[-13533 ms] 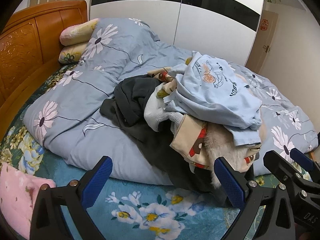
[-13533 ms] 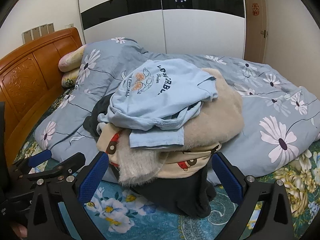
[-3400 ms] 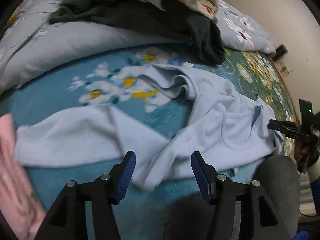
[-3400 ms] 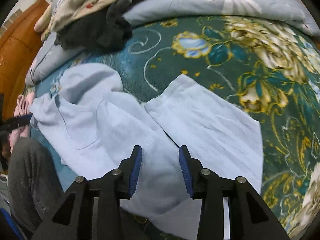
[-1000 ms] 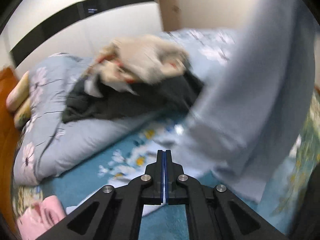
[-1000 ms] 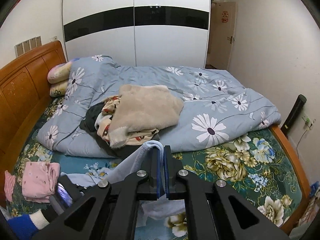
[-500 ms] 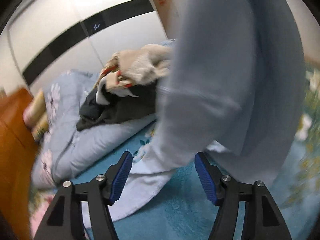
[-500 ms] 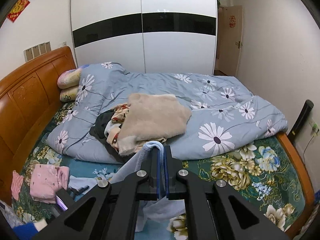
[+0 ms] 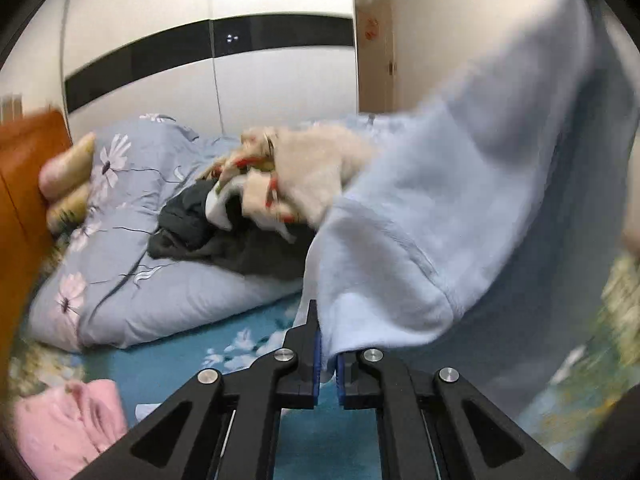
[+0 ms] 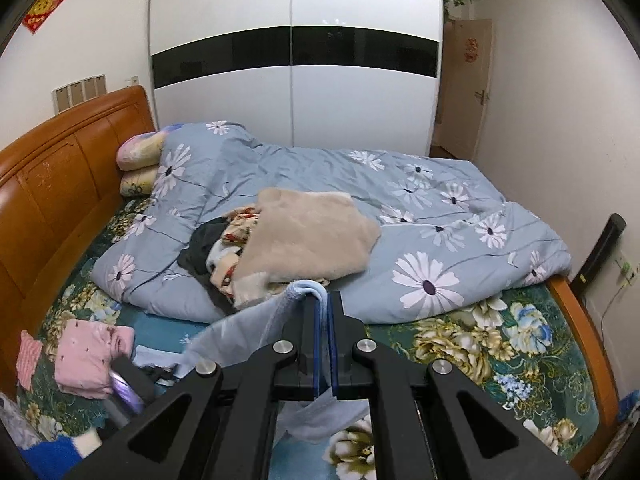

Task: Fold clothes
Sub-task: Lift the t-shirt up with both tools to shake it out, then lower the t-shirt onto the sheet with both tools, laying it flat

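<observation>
Item one, our left gripper: jaws nearly closed, pinching an edge of the light blue sweatshirt between the blue pads; the garment hangs raised above the bed, filling the right half of the left wrist view, its cuffed hem bunched just above the fingers; this view is blurred.

Item two, our right gripper: jaws pressed together on a fold of the same sweatshirt; a rolled edge pokes up past the fingertips, the cloth drapes down to the left and below the gripper, over the floral bedsheet.

Item three, the pile of unfolded clothes: a beige fleece piece on top, a dark grey garment and a cream patterned one under it; the pile lies on the blue daisy-print duvet, near its front edge, just beyond our right gripper.

Item four, pink folded garment: on the bedsheet at the left, near the wooden headboard; well apart from the pile.

Item five, two pillows stacked against the headboard, partly under the duvet.

Item six, white wardrobe with a black band, behind the bed; a door to its right.
</observation>
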### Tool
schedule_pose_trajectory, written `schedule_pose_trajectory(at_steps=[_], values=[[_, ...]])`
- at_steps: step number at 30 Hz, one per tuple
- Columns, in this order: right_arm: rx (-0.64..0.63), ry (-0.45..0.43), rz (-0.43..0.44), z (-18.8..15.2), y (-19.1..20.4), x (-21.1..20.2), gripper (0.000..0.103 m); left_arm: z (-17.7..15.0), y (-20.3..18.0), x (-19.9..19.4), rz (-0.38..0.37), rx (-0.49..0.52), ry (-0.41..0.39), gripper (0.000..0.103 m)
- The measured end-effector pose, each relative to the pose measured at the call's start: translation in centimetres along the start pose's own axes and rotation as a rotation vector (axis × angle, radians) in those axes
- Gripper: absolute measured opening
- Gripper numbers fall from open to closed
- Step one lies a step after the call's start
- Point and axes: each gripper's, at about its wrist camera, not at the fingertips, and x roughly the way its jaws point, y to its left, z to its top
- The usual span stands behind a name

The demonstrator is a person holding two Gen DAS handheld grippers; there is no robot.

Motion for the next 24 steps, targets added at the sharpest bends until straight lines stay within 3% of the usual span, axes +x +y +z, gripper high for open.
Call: schedule_pose_trajectory(at_steps=[4,8,12,18,22,24], values=[[0.02,-0.028,-0.01,0.0,-1.1,-1.4,0.003,3.2,2.1,-4.7,0.004,-0.035,-0.092,0.004],[0.038,-0.102,-0.006,0.7,-2.0,-4.5,0.003,7.1,4.0,-11.9,-0.007,-0.03,-0.216,0.004],[0.048,-0.196,0.011,0.7,-2.7,-8.9,0.003,8.9,5.2,-19.7,-0.049,-0.024,-0.295,0.004],[0.032,-0.272,0.049,-3.5,-3.1,-14.3,0.003,4.3,4.3,-26.9,-0.127,0.017,-0.225,0.005],[0.03,-0.277,0.065,-6.0,-3.5,-16.5,0.003,2.3,2.9,-30.1,-0.238,0.034,-0.175,0.005],[0.041,-0.287,0.071,-5.7,-3.6,-16.9,0.003,1.6,2.8,-27.3,-0.228,0.022,-0.106,0.005]])
